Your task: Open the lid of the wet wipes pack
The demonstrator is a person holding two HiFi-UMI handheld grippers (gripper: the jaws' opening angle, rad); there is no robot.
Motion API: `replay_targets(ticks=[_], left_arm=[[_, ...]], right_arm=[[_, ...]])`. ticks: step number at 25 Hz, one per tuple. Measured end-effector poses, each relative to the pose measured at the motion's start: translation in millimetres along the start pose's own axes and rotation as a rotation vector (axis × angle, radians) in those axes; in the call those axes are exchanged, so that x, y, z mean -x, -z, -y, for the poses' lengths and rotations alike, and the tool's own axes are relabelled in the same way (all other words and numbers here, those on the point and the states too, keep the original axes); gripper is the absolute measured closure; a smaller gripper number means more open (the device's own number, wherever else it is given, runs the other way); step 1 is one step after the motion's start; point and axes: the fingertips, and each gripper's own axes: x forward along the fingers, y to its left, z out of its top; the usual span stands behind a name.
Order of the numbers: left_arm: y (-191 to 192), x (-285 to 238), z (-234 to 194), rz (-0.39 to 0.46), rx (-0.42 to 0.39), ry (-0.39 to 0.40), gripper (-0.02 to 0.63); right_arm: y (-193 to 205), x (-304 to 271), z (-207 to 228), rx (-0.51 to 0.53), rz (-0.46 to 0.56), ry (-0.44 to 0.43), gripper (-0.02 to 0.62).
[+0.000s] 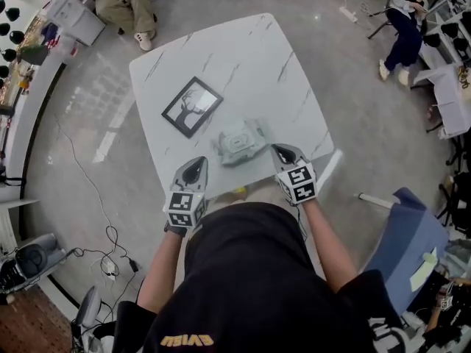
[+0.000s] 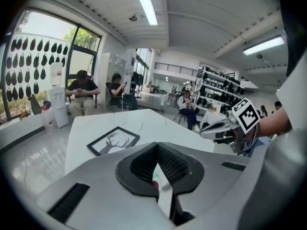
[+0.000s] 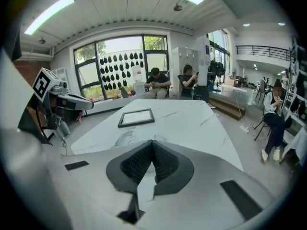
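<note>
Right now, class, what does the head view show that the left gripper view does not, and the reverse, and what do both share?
Head view only: the wet wipes pack. Left gripper view only: a ceiling light strip and storage shelves. Both: the picture frame, the white table and the right claw.

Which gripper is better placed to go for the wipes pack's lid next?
Probably the right gripper: its closed tips sit nearer the wipes pack, which lies just ahead in its view. The left gripper sees the picture frame, not the pack.

Black shirt (image 1: 250, 271); grey hand-held grippers (image 1: 199, 160) (image 1: 279, 150), square-marked cubes (image 1: 184, 208).
</note>
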Motion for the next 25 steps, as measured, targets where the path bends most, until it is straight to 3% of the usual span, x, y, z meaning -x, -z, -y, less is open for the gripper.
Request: replay_targets(ticks=[5,11,17,25], left_arm=[[-42,20,9,0.116,-0.059,-0.042,0.588],[-72,36,30,0.212,-0.139,-0.029,0.588],[-72,49,8,0.248,-0.062,-0.06,0.588],[-71,64,-9,0.263,-0.02,-0.085,0.588]], right_arm=[[-31,28,3,-0.003,0.092,0.003,0.595],[-82,56,1,0.027,0.207,-0.001,0.595],[-104,63,-12,0.096,0.247,-0.023,0.594],[-120,72,-23,0.125,0.283,-0.027,0.594]])
